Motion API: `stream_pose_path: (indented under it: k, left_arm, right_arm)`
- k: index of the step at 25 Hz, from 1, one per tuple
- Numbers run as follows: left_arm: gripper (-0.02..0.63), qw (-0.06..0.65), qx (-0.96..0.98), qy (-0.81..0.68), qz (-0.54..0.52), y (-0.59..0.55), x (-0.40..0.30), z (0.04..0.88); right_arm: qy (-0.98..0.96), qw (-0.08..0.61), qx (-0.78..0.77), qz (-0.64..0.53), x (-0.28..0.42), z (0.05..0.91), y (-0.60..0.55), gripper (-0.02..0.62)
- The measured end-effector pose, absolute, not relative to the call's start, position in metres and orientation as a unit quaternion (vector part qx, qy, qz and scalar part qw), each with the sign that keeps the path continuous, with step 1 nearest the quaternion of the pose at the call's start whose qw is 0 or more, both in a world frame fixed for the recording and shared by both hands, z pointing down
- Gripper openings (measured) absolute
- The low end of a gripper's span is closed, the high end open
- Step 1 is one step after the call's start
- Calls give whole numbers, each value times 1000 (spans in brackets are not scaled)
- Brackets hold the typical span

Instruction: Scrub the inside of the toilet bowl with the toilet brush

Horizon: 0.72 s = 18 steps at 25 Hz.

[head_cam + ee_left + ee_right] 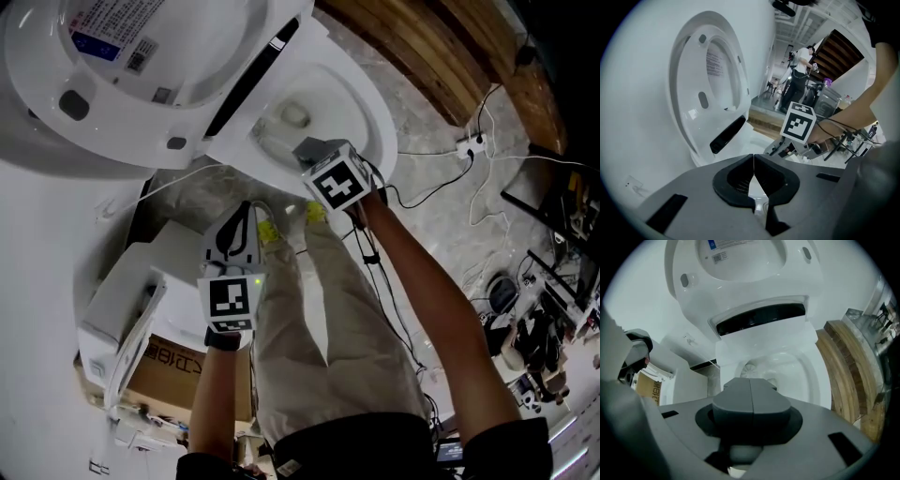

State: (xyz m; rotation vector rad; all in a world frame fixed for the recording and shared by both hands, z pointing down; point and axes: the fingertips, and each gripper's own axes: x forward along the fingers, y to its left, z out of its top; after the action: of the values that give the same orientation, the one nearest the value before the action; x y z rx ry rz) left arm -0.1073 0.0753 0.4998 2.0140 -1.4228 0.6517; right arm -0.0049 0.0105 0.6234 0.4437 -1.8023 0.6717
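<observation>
The white toilet bowl (375, 117) stands open, its lid (187, 47) raised against the wall. My right gripper (300, 150) hovers over the bowl's near rim, shut on the pale handle of the toilet brush. The brush's ribbed head (749, 367) sits low inside the bowl (811, 376), just past the right gripper's (750, 383) closed jaws; it shows as a pale blob (295, 114) in the head view. My left gripper (246, 211) hangs to the left of the bowl. It (753, 159) is shut on nothing and faces the lid (717, 70).
A cardboard box (169, 361) and white cartons (122, 300) stand to the left of the toilet. Wooden boards (441, 56) lie beyond the bowl. Cables and a power strip (472, 145) trail across the floor on the right. A person (799, 70) stands far behind.
</observation>
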Motion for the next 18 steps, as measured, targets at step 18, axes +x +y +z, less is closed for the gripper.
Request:
stream_pose_path:
  k: [18]
  left_arm:
    - [20, 272, 770, -513, 265, 67, -91, 505]
  right_arm:
    - [-785, 509, 317, 154, 9, 623, -56, 155]
